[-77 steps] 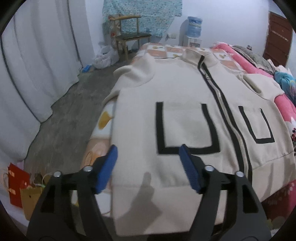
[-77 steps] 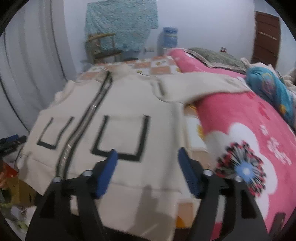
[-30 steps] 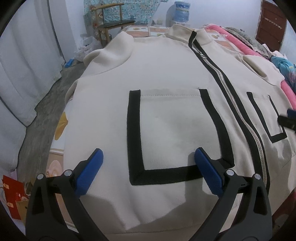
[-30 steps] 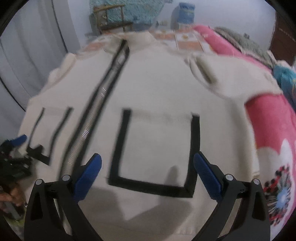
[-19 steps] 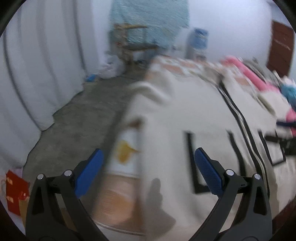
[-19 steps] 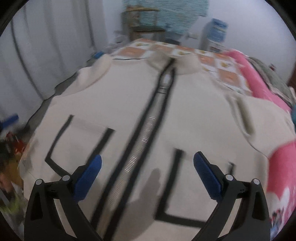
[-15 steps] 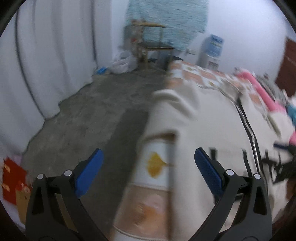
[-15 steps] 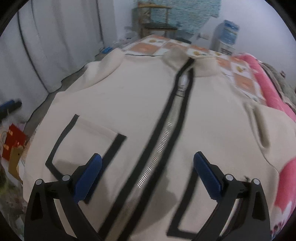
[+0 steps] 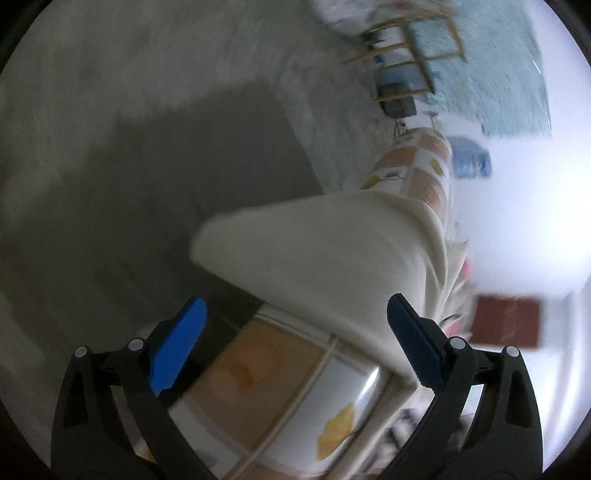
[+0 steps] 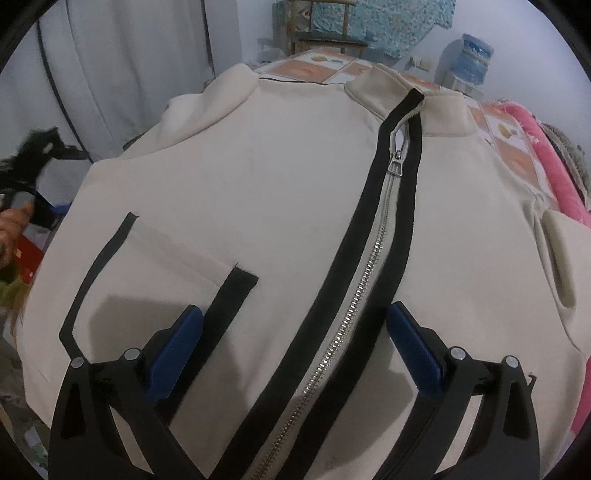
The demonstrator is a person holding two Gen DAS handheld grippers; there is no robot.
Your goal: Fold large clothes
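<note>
A cream zip jacket [image 10: 280, 206] with black trim lies face up on the bed, collar far from me, its metal zipper [image 10: 369, 273] running down the middle. My right gripper [image 10: 293, 334] hovers open just above the lower front, fingers either side of the zipper and a black-edged pocket [image 10: 155, 266]. In the tilted, blurred left wrist view, the jacket's folded sleeve [image 9: 317, 258] hangs over the bed's side. My left gripper [image 9: 295, 332] is open beside that sleeve, holding nothing. A hand [image 10: 13, 221] with the left gripper shows at the far left of the right wrist view.
The bed has a checked cover [image 9: 280, 376] and a pink blanket [image 10: 561, 177] on the right. Grey floor [image 9: 147, 147] lies left of the bed. A wooden chair [image 10: 321, 33], a water dispenser [image 10: 469, 59] and white curtains [image 10: 129, 74] stand at the far end.
My left gripper has swung off the jacket's front to the bed's left side and tilted towards the hanging sleeve. My right gripper has shifted left, from the right pocket to over the zipper.
</note>
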